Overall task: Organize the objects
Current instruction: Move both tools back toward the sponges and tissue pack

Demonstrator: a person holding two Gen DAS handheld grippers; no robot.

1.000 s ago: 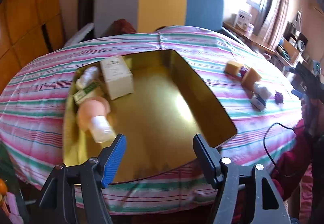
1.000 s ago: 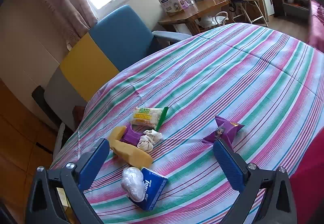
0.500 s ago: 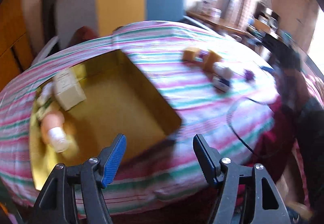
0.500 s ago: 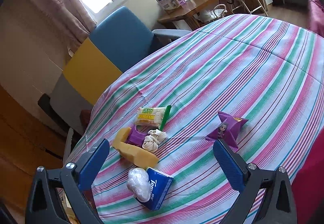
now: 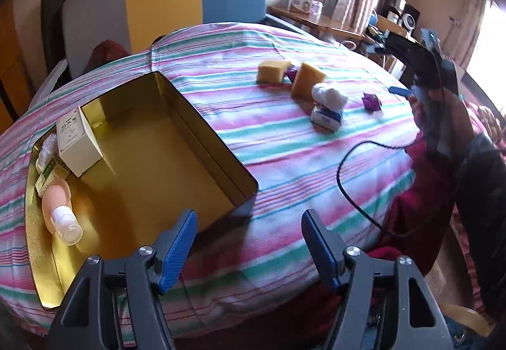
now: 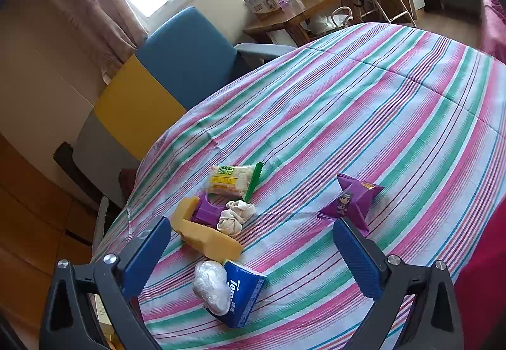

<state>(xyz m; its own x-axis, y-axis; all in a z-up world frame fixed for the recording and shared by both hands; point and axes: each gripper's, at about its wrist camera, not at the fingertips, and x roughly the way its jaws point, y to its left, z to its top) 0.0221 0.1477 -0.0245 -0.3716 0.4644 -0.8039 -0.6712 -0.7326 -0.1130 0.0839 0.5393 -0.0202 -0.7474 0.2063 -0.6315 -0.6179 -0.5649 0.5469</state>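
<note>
A gold tin [image 5: 202, 141] lies open on the striped tablecloth in the left wrist view. At its left end it holds a white carton [image 5: 76, 144], a green-and-white box [image 5: 50, 172] and a pink bottle with a clear cap [image 5: 60, 210]. My left gripper [image 5: 249, 242] hangs open and empty above the tin's near right corner. Under my open, empty right gripper [image 6: 251, 229] lie a yellow sponge [image 6: 205, 236], a purple piece [image 6: 207, 212], a knotted cream cloth [image 6: 235, 217], a white plastic wad [image 6: 212, 286] and a blue tissue pack [image 6: 245, 293]. A purple snack packet [image 6: 351, 203] and a yellow-green snack bag [image 6: 232, 179] lie just beyond.
A black cable [image 5: 348, 179] loops over the table's right edge. A person's hand [image 5: 442, 115] holds the other gripper at the right. A grey, yellow and blue chair [image 5: 164, 2] stands behind the table, and a wooden desk [image 6: 300, 17] with boxes stands by the window.
The left wrist view has swung to the right: the tin has slid to the left of the picture and the loose items have come into fuller view. The right gripper has stayed put.
</note>
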